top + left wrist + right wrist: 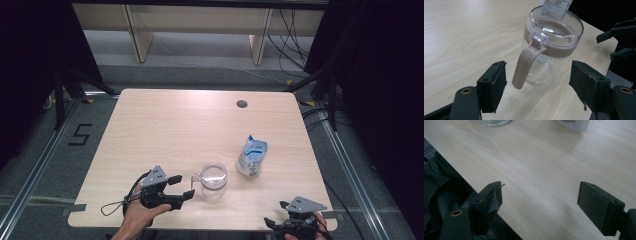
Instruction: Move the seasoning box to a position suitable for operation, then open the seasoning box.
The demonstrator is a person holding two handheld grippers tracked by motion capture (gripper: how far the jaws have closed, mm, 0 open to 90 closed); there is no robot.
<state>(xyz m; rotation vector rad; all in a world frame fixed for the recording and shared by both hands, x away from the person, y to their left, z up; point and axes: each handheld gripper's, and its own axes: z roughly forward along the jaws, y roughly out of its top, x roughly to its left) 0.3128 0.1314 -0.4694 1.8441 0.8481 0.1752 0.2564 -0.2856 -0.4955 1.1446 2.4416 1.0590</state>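
Desk: the pale wooden desk point(165, 130) is carrying everything; its far half is lying bare, and the work is sitting along the near edge, within the person's reach.

Pouch: a white and blue soft plastic refill pouch point(251, 156) is standing upright toward the right edge, just beside the jug but apart from it, probably waiting to be poured from.

Jug: a clear glass jug with a brownish band and a clear lid point(213, 180) is standing upright near the middle of the near edge. Its beige handle point(524, 68) is pointing at the left gripper, which makes it the natural place to grasp.

Left gripper: the left black two-jaw gripper point(181, 187) is lying level toward the near left corner, released; its jaws are standing wide to either side of the handle, with no pad touching it.

Right gripper: the right black two-jaw gripper point(272, 220) is waiting at the near right corner, released, with only bare wood between its jaws, well clear of jug and pouch.
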